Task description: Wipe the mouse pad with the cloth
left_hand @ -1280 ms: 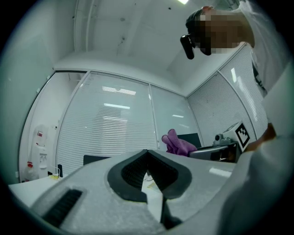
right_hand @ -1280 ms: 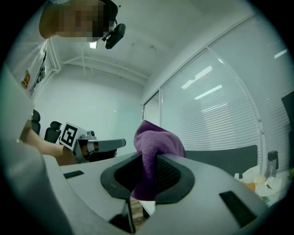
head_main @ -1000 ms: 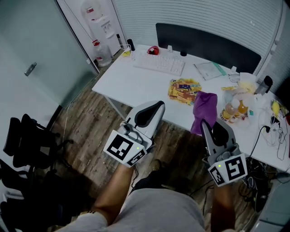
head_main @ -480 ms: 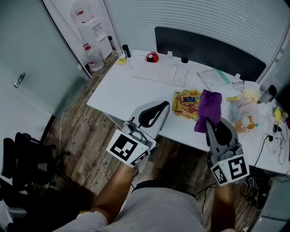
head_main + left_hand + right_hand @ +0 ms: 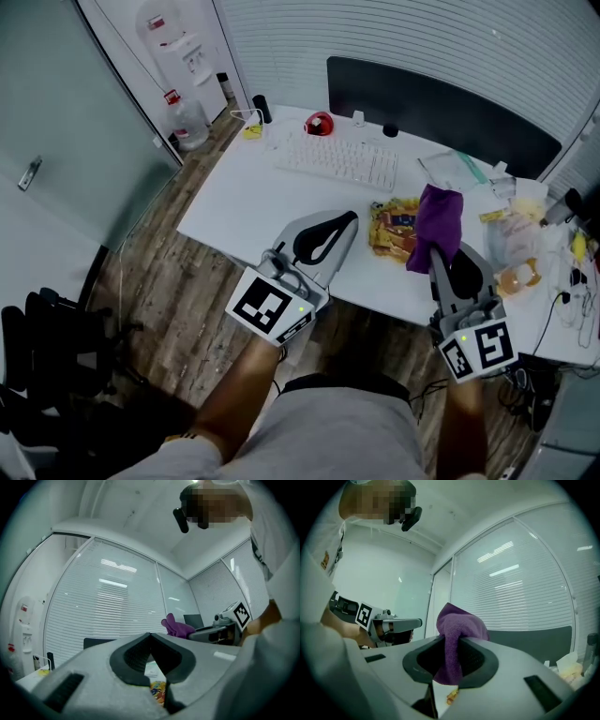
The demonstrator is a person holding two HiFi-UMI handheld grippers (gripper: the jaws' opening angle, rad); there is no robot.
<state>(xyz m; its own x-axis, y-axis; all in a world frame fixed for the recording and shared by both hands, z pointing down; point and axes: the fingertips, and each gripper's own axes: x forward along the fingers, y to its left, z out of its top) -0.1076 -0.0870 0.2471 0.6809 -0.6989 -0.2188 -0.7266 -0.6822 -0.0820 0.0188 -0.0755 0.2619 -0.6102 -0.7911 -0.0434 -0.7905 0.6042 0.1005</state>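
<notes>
Left gripper has jaws pressed together w/ nothing btwn them, held over the near edge of white desk; right gripper beside it pinches the purple cloth, jaws closed on its lower part, the rest bunched up above the tips. Just ahead, btwn the two grippers & partly under the cloth, a heap of yellow snack packets lies on the desk. Right of the right gripper is a clear plastic bag w/ orange & yellow items inside, can't tell what. Ahead of left gripper: white keyboard; ahead of right gripper: flat clear pouch holding paper. Beyond the keyboard a red object, then a dark panel along the desk's far edge. Far left of left gripper, on the floor, a water jug stands beside a white dispenser w/ a bottle on top
</notes>
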